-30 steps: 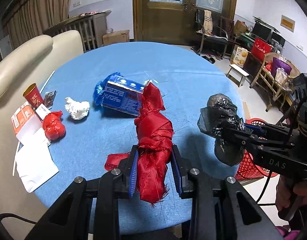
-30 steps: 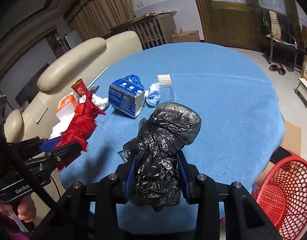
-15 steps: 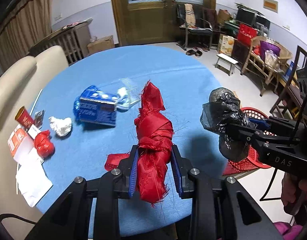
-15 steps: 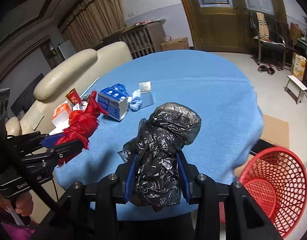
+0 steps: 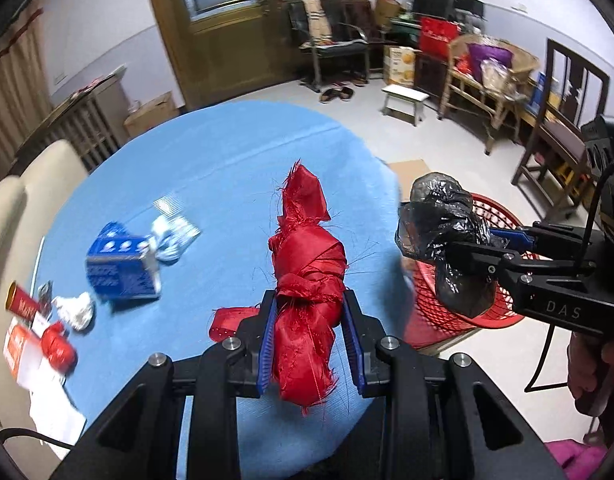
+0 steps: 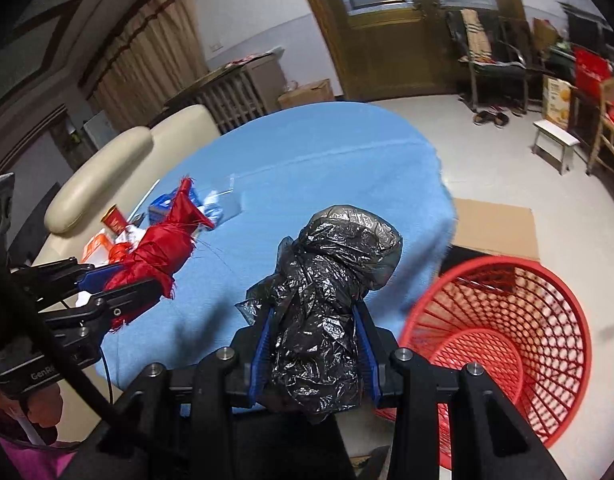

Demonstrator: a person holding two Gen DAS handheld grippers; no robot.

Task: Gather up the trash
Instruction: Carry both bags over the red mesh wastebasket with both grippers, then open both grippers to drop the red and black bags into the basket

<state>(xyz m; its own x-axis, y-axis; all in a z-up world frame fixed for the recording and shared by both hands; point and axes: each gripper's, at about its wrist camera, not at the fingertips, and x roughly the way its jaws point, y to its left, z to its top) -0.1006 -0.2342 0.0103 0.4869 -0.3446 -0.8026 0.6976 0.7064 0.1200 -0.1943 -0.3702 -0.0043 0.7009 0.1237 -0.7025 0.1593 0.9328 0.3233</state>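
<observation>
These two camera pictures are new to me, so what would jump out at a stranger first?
Probably the knotted red cloth bundle, clamped in the left gripper above the round blue table. Next, the crumpled black plastic bag held in the right gripper. Beside it, on the floor at the table's edge, stands an open red mesh basket, which looks empty inside.

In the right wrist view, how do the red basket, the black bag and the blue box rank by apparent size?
1. red basket
2. black bag, though it sits nearest the camera, so true size is unsure
3. blue box, far away
</observation>
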